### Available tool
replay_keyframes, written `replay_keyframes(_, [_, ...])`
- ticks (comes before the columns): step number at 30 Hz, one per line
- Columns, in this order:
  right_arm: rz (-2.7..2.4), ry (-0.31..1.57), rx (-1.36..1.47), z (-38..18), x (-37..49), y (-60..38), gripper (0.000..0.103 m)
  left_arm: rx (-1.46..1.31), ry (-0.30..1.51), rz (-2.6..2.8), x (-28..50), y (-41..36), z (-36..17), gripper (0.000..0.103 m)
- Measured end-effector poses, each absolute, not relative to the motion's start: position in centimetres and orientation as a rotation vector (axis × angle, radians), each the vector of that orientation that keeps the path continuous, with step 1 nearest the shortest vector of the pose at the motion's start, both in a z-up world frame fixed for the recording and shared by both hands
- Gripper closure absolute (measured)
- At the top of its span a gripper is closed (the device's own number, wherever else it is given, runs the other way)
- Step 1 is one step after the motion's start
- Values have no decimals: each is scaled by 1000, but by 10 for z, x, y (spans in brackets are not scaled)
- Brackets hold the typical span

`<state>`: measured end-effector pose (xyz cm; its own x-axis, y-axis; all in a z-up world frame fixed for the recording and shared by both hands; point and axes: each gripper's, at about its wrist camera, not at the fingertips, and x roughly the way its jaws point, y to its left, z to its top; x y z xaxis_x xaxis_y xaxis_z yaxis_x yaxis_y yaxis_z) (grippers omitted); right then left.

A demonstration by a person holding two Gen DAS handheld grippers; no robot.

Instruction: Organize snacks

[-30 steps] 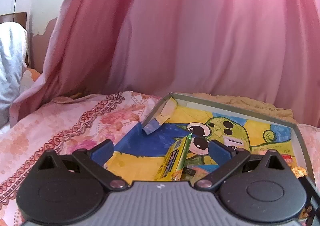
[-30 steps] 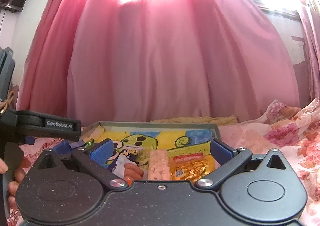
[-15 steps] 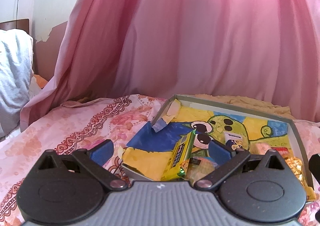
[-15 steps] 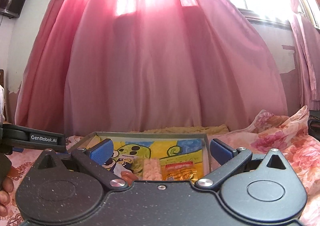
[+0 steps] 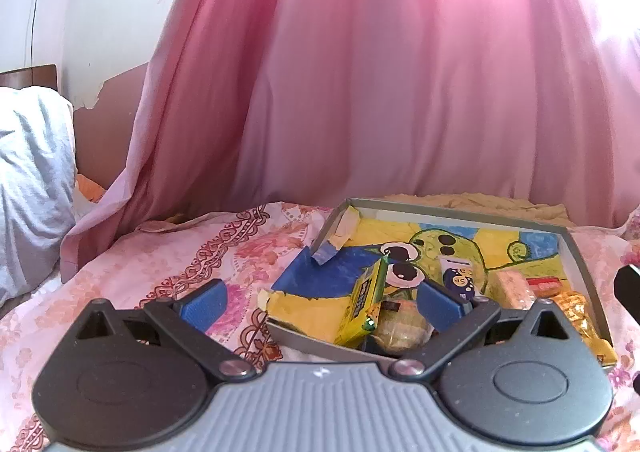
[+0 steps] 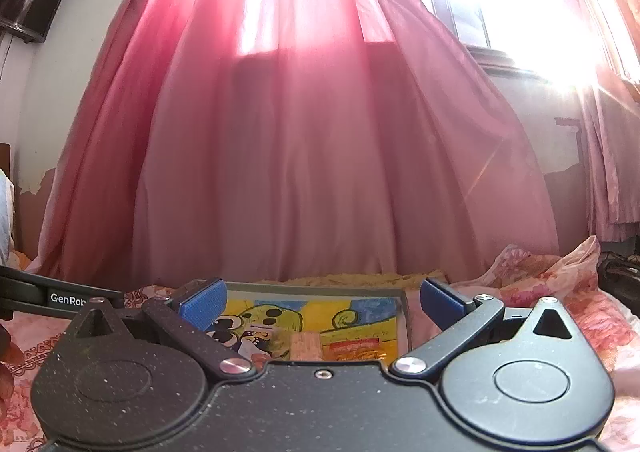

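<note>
Lying ahead of left hand-held gripper (image 5: 320, 302): snack tray (image 5: 582, 272), jaws wide

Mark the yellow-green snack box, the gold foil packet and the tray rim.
yellow-green snack box (image 5: 362, 302), left wrist view, side face.
gold foil packet (image 5: 574, 310), left wrist view, crinkled top.
tray rim (image 5: 452, 209), left wrist view, far edge.

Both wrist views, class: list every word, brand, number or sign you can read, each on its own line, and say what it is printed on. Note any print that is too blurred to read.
"GenRob": white letters on the black arm of the left gripper at the frame's left edge; the rest is hidden.
Yellow snack box: dark print, too blurred to read.
Orange packet: red label band, unreadable.
White and purple packet: print too small to read.
</note>
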<state>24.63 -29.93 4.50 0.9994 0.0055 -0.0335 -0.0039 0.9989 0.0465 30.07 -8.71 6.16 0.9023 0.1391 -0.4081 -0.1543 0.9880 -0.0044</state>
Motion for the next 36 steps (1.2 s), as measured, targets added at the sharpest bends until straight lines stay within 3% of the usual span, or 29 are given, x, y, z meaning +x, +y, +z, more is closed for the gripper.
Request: replay_keyframes(36, [-6, 58, -9, 40, 136, -276, 1, -77, 324, 144, 165, -55, 49, 1])
